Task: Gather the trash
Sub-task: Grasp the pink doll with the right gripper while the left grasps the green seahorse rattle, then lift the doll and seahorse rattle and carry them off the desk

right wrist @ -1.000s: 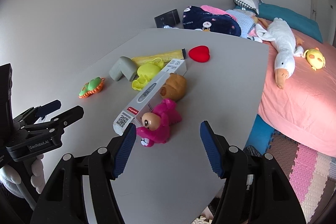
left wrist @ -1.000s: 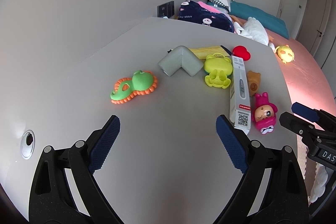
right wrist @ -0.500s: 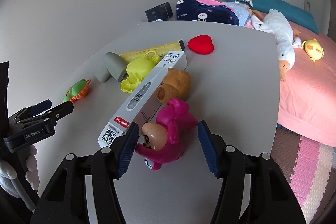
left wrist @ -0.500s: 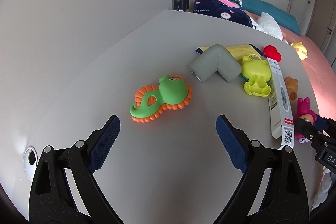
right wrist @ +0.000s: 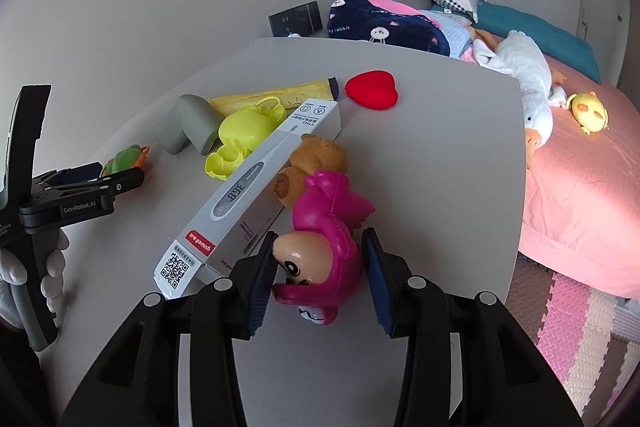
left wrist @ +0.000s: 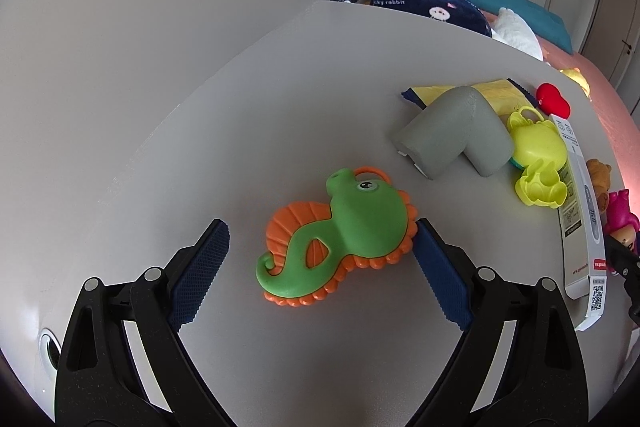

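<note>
A green and orange seahorse toy (left wrist: 352,227) lies flat on the grey table (left wrist: 280,107). My left gripper (left wrist: 319,231) straddles it with closing jaws. The right pad touches the toy's orange rim and the left pad stands clear of it. In the right wrist view a pink doll (right wrist: 328,227) lies between the fingers of my right gripper (right wrist: 320,239), whose jaws are also closing. Its left pad is at the doll's face and its right pad sits a sliver off the hood. A white thermometer box (right wrist: 240,195) lies against the doll.
A brown bear (right wrist: 316,163), yellow frog case (right wrist: 240,135), grey corner guard (left wrist: 456,135), yellow wrapper (right wrist: 280,93) and red heart (right wrist: 372,89) crowd the table's middle. A pink bed (right wrist: 580,187) with plush toys borders the table's right edge. A gloved hand (right wrist: 52,267) holds the left gripper.
The left gripper moved forward and down until the seahorse lay between its jaws, which narrowed a little. The right gripper moved in over the pink doll and its jaws narrowed around it.
</note>
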`<state>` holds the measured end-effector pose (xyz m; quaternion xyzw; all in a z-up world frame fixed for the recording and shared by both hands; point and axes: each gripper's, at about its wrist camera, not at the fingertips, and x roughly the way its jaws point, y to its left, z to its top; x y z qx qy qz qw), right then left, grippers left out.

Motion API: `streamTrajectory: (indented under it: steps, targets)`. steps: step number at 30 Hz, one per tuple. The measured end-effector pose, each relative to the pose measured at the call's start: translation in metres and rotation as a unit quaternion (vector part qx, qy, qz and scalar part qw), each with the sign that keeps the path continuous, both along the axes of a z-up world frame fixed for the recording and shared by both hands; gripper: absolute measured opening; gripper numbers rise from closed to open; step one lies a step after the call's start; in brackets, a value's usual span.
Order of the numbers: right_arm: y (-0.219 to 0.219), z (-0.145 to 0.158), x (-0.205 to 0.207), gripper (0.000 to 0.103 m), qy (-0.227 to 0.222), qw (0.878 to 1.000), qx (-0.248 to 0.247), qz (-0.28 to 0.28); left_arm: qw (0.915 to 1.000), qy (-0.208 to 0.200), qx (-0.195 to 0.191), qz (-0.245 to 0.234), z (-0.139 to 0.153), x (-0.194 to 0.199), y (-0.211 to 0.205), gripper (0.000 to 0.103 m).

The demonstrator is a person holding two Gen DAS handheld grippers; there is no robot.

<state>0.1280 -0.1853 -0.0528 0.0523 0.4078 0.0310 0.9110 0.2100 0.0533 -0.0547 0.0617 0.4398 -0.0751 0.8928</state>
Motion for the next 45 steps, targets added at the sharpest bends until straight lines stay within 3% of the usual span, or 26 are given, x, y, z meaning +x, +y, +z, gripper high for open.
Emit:
streamTrajectory:
  steps: [2,3,11,22,39,45]
  targets:
    - [0.000,0.000,0.000,0.044,0.000,1.000,-0.001,0.001,0.9999,0.004,-0.010,0.000,-0.001,0.001,0.002,0.069]
    - [0.000,0.000,0.000,0.044,0.000,1.000,-0.001,0.001,0.9999,0.004,-0.011,0.002,-0.001,0.001,0.003,0.069]
    - [-0.001,0.001,0.000,0.044,0.003,1.000,0.010,-0.002,0.9995,-0.010,0.014,0.025,0.000,-0.010,-0.004,0.069]
    - [-0.015,0.007,-0.010,0.044,0.006,1.000,0.029,-0.008,0.9975,-0.007,-0.048,0.052,0.015,-0.030,-0.005,0.069]
    - [-0.045,0.044,-0.052,0.044,-0.033,0.998,0.041,-0.019,0.9966,-0.019,-0.076,0.025,0.041,-0.071,-0.048,0.069]
    - [-0.061,0.054,-0.067,0.044,-0.042,0.998,0.044,-0.029,0.9971,-0.031,-0.069,0.007,0.050,-0.089,-0.070,0.069]
